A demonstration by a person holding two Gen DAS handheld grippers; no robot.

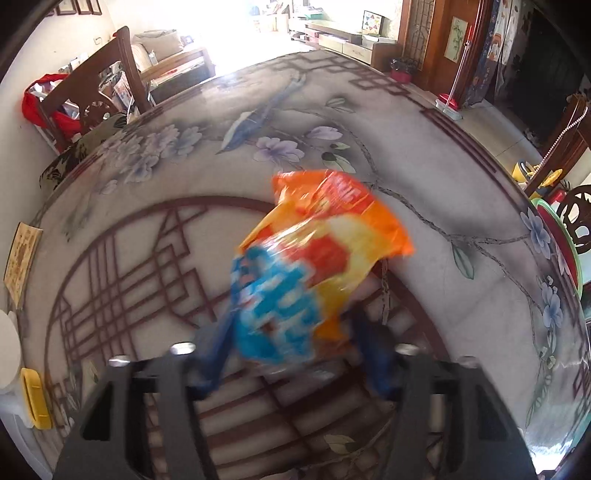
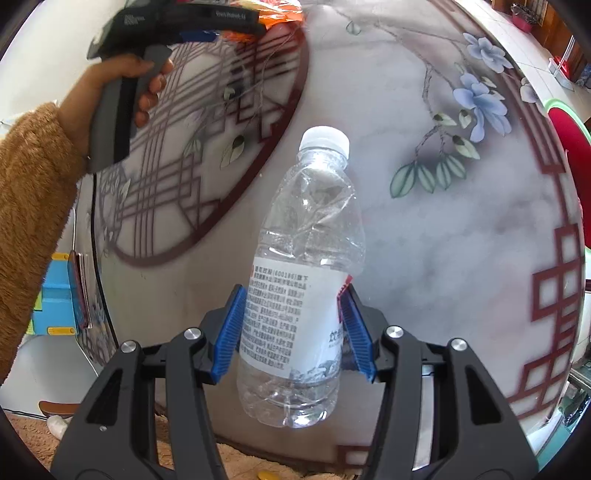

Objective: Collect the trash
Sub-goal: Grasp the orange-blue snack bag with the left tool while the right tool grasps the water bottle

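In the left wrist view my left gripper (image 1: 291, 350) is shut on a crumpled orange, yellow and blue snack bag (image 1: 314, 266), held above the painted table (image 1: 147, 155); the bag is motion-blurred. In the right wrist view my right gripper (image 2: 293, 325) is shut on a dented clear plastic bottle (image 2: 306, 266) with a white cap and white label, gripped at the label between the blue pads (image 2: 232, 325). The left gripper (image 2: 177, 26), held by a hand in a brown sleeve, shows at the upper left with an orange scrap of the bag (image 2: 280, 14).
A dark wooden chair (image 1: 107, 85) stands at the table's far left edge. A red and green round object (image 1: 561, 243) lies at the right edge, also in the right wrist view (image 2: 569, 136). A yellow clip (image 1: 35, 398) sits at the near left.
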